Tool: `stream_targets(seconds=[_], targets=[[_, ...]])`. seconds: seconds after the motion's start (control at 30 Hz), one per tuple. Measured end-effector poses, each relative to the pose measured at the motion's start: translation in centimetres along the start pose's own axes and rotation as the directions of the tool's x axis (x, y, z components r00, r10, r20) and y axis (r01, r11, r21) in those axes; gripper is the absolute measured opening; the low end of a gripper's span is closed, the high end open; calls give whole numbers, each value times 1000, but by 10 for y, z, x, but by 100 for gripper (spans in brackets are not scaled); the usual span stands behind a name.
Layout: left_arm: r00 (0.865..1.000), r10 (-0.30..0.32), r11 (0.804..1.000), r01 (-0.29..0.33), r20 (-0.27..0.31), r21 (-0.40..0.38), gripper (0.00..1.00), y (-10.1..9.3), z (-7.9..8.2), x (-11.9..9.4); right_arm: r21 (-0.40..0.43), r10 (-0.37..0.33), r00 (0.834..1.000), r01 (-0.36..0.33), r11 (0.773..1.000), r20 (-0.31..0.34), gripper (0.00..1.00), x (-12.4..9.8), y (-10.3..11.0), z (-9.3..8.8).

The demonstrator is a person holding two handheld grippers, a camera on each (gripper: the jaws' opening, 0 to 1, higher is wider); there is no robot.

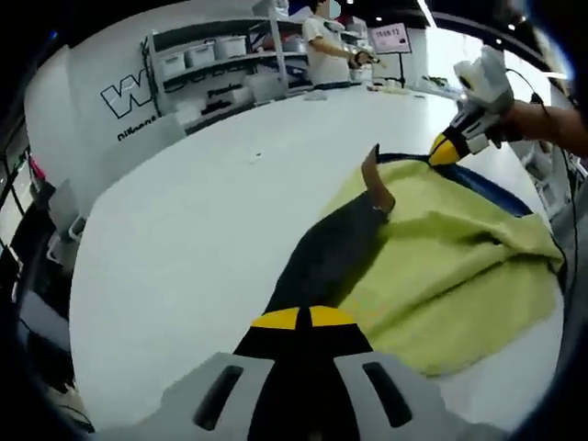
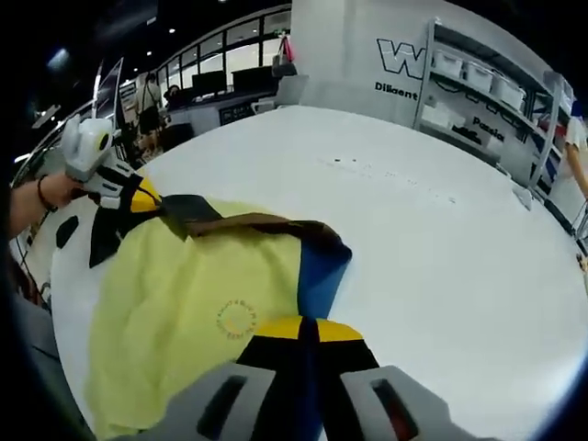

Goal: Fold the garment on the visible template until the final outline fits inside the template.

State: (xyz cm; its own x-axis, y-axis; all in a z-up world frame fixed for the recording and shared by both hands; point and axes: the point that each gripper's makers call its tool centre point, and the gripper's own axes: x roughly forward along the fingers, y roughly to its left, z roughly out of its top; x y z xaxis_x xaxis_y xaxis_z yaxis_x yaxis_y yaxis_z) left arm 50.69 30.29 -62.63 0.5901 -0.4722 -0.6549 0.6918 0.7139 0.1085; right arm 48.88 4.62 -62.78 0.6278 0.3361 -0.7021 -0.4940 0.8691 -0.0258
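White counter (image 2: pixel 441 248) holding a yellow garment (image 2: pixel 184 312) over a blue template (image 2: pixel 320 276).
Left claw (image 1: pixel 304 319) and right claw (image 2: pixel 300 328) each clamp the garment's edge.

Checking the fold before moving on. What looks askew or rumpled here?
The yellow garment lies rumpled, not flat: the left gripper and right gripper each pinch an edge, and the blue template shows beyond one side.
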Motion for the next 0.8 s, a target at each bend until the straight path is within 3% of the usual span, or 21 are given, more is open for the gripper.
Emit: stream_targets(seconds=[0.07, 0.1, 0.2, 0.27, 0.4, 0.47, 0.57, 0.7, 0.73, 0.8], targets=[[1000, -13, 999, 13, 18, -38, 0, -1, 4, -2, 7, 0, 1000, 0, 1000, -1, 0, -1, -1, 0], [997, -42, 985, 52, 62, -164, 0, 4, 14, -5, 10, 0, 1000, 0, 1000, -2, 0, -1, -2, -1], [993, -50, 953, 79, 105, -291, 0, 12, 23, -9, 48, 10, 1000, -10, 999, -1, 0, -1, -3, 0], [984, -71, 905, 132, 162, -404, 0, 16, 33, -12, 51, 1, 1000, -2, 999, 9, 0, -2, -5, 2], [970, -50, 800, 182, 240, -571, 0, 32, 45, -14, 74, 5, 1000, -6, 997, 19, 0, -2, -8, 3], [974, -45, 811, 165, 221, -562, 0, 37, 43, -11, 53, 1, 1000, -1, 999, -6, 0, 0, -10, 0], [982, -32, 798, 138, 188, -586, 0, 49, 44, 0, 45, -20, 1000, 21, 999, -12, 0, 1, -17, 1], [988, -9, 820, 95, 153, -564, 0, 58, 44, 9, 56, -64, 998, 65, 996, -23, 0, 3, -35, 0], [989, -8, 814, 91, 145, -574, 0, 60, 42, 13, 59, -64, 998, 65, 996, -26, 0, 3, -36, -1], [991, 4, 769, 84, 136, -634, 0, 58, 43, 16, 64, -61, 998, 63, 996, -31, 0, 6, -38, -2]])
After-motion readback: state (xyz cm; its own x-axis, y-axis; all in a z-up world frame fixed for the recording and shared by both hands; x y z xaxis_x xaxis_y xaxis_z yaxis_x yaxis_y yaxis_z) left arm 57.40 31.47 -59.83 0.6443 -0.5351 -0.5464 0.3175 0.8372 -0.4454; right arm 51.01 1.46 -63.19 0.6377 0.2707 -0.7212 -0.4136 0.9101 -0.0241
